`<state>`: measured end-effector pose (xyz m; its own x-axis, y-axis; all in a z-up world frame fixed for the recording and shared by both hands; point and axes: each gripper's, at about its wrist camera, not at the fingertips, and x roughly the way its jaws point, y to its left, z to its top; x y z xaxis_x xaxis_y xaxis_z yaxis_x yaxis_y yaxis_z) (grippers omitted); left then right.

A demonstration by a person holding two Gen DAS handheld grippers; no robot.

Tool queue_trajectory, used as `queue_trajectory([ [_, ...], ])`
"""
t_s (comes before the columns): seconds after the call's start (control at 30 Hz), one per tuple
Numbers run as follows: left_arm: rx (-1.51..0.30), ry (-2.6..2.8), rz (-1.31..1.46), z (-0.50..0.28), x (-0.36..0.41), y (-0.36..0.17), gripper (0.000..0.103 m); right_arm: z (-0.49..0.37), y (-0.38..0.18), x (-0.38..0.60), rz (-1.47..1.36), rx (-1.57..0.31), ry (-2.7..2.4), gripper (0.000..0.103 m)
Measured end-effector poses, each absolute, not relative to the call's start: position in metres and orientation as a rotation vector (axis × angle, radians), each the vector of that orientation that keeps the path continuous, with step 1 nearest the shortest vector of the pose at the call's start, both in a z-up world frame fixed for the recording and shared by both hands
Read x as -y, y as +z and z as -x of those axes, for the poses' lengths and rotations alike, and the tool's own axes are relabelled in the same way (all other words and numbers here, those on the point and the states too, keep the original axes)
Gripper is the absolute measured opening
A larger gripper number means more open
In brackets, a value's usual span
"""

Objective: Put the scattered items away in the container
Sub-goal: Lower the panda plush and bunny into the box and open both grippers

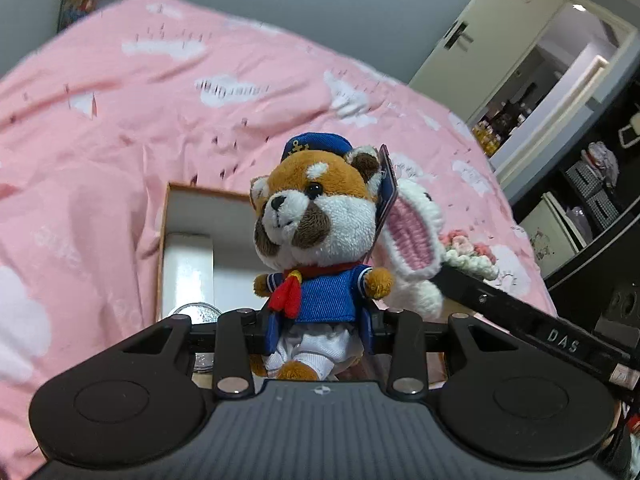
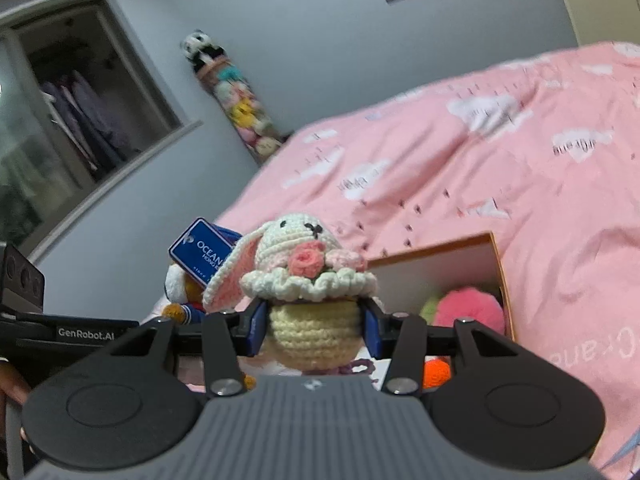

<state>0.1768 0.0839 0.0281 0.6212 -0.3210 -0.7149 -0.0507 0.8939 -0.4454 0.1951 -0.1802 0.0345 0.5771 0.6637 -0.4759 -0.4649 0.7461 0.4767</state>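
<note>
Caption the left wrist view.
Left gripper holds a sailor red panda plush above the open box on pink bedding.

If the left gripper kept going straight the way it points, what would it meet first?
Probably the open box on the pink bedspread. The left gripper, jaws shut on the sailor plush, points past it toward the box interior, though depth is unclear.

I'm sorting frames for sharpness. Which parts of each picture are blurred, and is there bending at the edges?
Left wrist view: the plush bear is sharp; the pink bedspread smears, and the doorway bows. Right wrist view: the crochet bunny is fairly sharp; the closet blurs and curves.
</note>
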Motion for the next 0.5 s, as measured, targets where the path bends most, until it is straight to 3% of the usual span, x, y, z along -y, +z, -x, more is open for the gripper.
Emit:
queue_trajectory([
  [0.5,-1.145,-0.149,0.526,-0.255,-0.090,-0.066,0.043,-0.273,-0.044,0.143,-0.276,-0.998,0.578,0.050],
])
